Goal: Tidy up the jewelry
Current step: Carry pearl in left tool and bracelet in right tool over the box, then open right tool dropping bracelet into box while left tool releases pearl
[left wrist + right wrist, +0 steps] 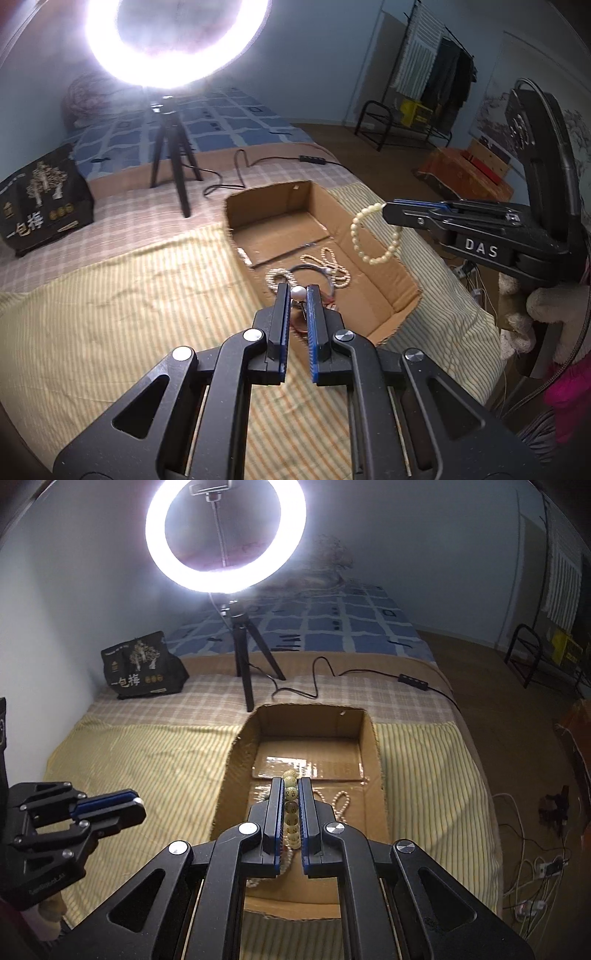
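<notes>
Bedding in yellow stripes covers the bed [110, 314] where a shallow open brown cardboard box [373, 291] sits, already holding a tangle of pearl strands and dark cords [314, 269] on its floor. Left gripper [298, 293] has its jaws nearly shut on a white-pearl piece [297, 293], and right gripper [287, 794] is pinched on a cream beaded bracelet [373, 236], both above the box, so by my judgement these two pieces are still to be set down.
</notes>
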The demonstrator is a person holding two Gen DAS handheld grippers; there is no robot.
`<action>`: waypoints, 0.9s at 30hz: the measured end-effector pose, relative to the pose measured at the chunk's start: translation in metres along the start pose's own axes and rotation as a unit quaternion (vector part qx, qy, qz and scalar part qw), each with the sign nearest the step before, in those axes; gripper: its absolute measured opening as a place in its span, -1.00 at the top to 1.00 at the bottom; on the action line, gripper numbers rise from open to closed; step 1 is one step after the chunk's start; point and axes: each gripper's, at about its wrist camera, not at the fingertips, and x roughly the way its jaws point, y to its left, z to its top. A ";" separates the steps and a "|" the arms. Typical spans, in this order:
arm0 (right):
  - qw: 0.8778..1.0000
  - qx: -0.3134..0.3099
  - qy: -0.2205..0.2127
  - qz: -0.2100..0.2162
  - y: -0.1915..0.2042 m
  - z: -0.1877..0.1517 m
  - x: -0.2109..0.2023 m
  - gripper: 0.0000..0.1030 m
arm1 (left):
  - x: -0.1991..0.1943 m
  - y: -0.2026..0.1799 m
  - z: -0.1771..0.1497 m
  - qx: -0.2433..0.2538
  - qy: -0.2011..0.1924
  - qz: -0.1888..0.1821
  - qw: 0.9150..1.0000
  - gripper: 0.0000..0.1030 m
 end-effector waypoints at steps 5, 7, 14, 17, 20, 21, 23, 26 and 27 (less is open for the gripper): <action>1.000 0.008 0.006 -0.004 -0.015 -0.005 0.002 0.89 | 0.011 -0.013 0.002 0.003 0.006 -0.009 1.000 0.87; 1.000 0.011 0.007 -0.005 -0.020 -0.006 0.003 0.89 | 0.015 -0.014 0.004 0.000 0.007 -0.013 1.000 0.87; 1.000 0.025 0.011 -0.001 -0.032 -0.008 0.010 0.89 | 0.025 -0.018 0.005 -0.006 0.012 -0.020 1.000 0.87; 0.999 0.029 0.014 0.004 -0.033 -0.007 0.015 0.89 | 0.027 -0.020 0.006 -0.005 0.012 -0.022 1.000 0.87; 0.999 0.032 0.019 0.007 -0.033 -0.007 0.020 0.89 | 0.029 -0.023 0.005 -0.006 0.013 -0.024 1.000 0.87; 0.999 0.035 0.021 0.008 -0.033 -0.007 0.022 0.89 | 0.030 -0.023 0.005 -0.005 0.013 -0.025 1.000 0.87; 0.999 0.037 0.024 0.010 -0.034 -0.007 0.025 0.89 | 0.031 -0.024 0.005 -0.005 0.015 -0.025 1.000 0.87; 0.999 0.041 0.026 0.013 -0.034 -0.007 0.027 0.89 | 0.033 -0.024 0.006 -0.006 0.014 -0.024 1.000 0.87; 0.999 0.042 0.028 0.014 -0.034 -0.007 0.028 0.89 | 0.033 -0.024 0.006 -0.007 0.013 -0.024 1.000 0.87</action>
